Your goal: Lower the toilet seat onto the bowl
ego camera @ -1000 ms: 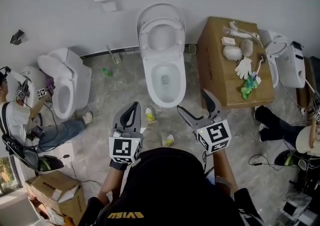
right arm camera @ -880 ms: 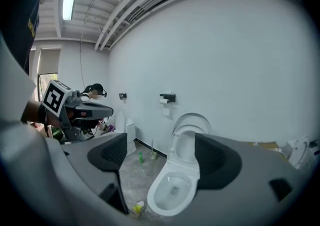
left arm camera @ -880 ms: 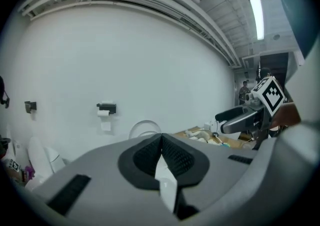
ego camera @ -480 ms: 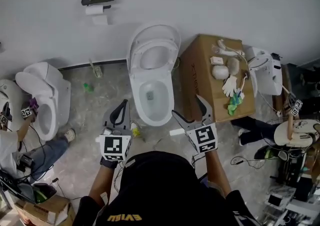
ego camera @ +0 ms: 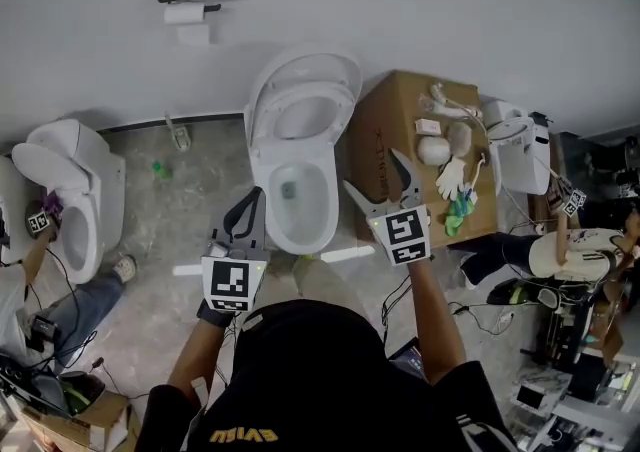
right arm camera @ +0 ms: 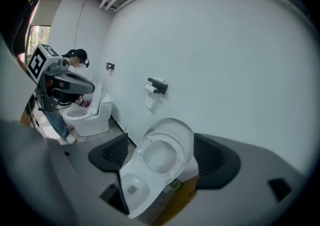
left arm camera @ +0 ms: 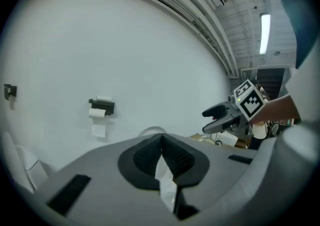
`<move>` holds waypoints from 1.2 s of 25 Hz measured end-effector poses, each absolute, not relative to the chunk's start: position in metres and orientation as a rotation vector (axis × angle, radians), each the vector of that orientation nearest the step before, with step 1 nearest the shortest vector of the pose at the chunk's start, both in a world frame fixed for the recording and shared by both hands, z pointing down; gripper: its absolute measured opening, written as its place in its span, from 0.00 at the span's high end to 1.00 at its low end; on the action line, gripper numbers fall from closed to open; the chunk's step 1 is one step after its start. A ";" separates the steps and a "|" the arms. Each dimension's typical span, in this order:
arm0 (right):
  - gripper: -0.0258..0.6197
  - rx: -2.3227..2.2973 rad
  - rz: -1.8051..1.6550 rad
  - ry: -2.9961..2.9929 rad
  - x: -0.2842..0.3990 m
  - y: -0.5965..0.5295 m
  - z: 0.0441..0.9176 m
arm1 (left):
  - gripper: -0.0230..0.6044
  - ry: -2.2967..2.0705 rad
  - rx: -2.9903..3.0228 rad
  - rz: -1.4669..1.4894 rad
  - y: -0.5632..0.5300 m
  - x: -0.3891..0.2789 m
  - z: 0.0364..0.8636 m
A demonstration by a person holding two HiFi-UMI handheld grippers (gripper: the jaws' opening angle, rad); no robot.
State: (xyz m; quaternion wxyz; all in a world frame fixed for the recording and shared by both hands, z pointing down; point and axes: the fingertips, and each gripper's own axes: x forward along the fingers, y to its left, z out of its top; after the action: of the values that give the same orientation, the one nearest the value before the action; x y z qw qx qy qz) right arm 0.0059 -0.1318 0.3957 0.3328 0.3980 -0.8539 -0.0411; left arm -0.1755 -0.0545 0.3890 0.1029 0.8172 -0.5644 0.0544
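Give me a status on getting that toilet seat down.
Done: nothing yet. The seat stands raised behind the bowl. In hand: both grippers hang in front of the toilet, touching nothing. The right gripper is open, and the left gripper is shut and empty. Left: reach the seat, take it and swing it down onto the bowl.

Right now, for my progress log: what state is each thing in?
toilet seat: raised, off the bowl
toilet bowl: uncovered
left gripper: jaws together, empty
right gripper: jaws apart, empty
paper roll: on its holder, sheet hanging
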 end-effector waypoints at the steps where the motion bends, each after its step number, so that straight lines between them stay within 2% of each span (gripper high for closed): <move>1: 0.32 1.038 -0.117 -2.230 0.005 -0.142 0.397 | 0.95 -1.666 2.412 0.155 -0.059 -0.173 0.389; 10: 0.36 0.986 -0.133 -2.267 0.006 -0.226 0.433 | 0.95 -1.753 2.330 0.099 -0.113 -0.161 0.389; 20: 0.41 0.763 -0.249 -2.177 0.009 -0.301 0.508 | 0.95 -1.775 2.283 0.201 -0.121 -0.154 0.405; 27: 0.49 0.704 -0.225 -2.122 0.004 -0.351 0.554 | 0.95 -1.761 2.277 0.268 -0.129 -0.141 0.413; 30: 0.56 0.678 -0.217 -2.097 0.000 -0.362 0.570 | 0.95 -1.768 2.273 0.273 -0.128 -0.135 0.410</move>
State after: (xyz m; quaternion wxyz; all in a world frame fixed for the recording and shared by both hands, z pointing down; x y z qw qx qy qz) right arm 0.0005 -0.3617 0.5703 0.4472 0.2740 -0.8469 -0.0875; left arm -0.1346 -0.1279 0.4101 0.1240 0.7798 -0.6064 0.0936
